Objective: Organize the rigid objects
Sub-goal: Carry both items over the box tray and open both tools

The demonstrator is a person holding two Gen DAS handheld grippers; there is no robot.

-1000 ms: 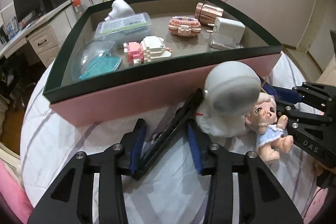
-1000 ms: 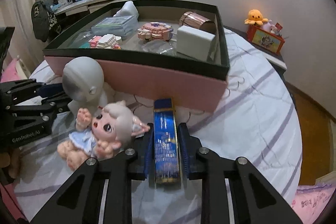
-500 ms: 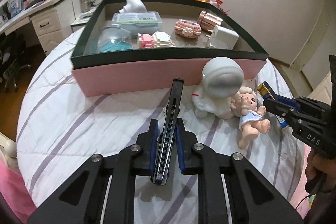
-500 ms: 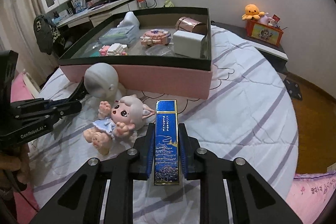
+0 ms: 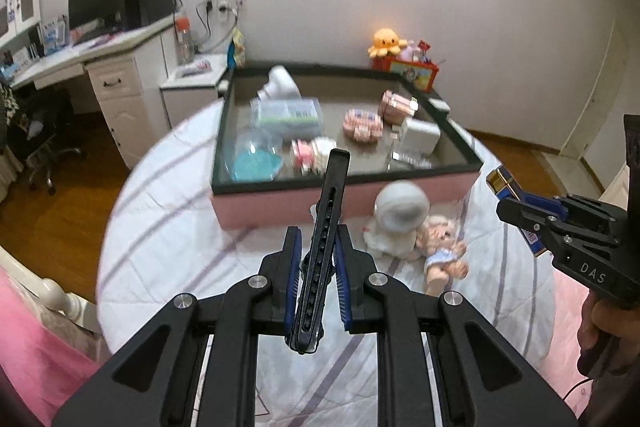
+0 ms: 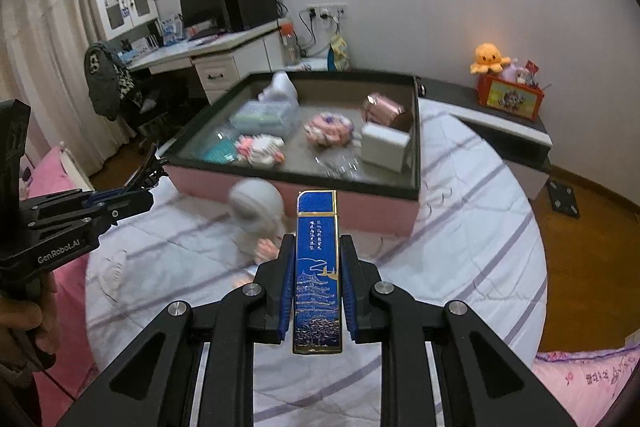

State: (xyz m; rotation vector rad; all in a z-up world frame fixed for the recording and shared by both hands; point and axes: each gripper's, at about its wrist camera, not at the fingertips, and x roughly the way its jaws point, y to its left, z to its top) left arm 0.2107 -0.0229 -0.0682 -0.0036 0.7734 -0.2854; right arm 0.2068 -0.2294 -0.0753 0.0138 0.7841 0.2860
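Note:
My left gripper [image 5: 317, 241] is shut on a long black bar with a row of holes [image 5: 325, 227], held above the bed and pointing toward the box. My right gripper [image 6: 317, 247] is shut on a slim blue and gold case [image 6: 317, 275]; in the left wrist view that gripper [image 5: 516, 211] shows at the right with the blue case [image 5: 505, 183] sticking out. The pink box with a dark rim [image 5: 344, 205] [image 6: 288, 189] holds several small items. A white round-headed figure [image 5: 398, 217] [image 6: 256, 205] and a small doll [image 5: 442, 247] lie on the bed in front of it.
The bed has a white cover with purple stripes [image 6: 460, 227]. A desk with a monitor [image 5: 96, 3] stands at the back left, a low shelf with an orange plush [image 6: 490, 57] at the back right. A hand [image 6: 24, 315] holds the left gripper [image 6: 132, 201].
The left gripper closed on the black bar and lifted it off the bed. Both grippers rose and drew back from the box, so the box and toys look smaller.

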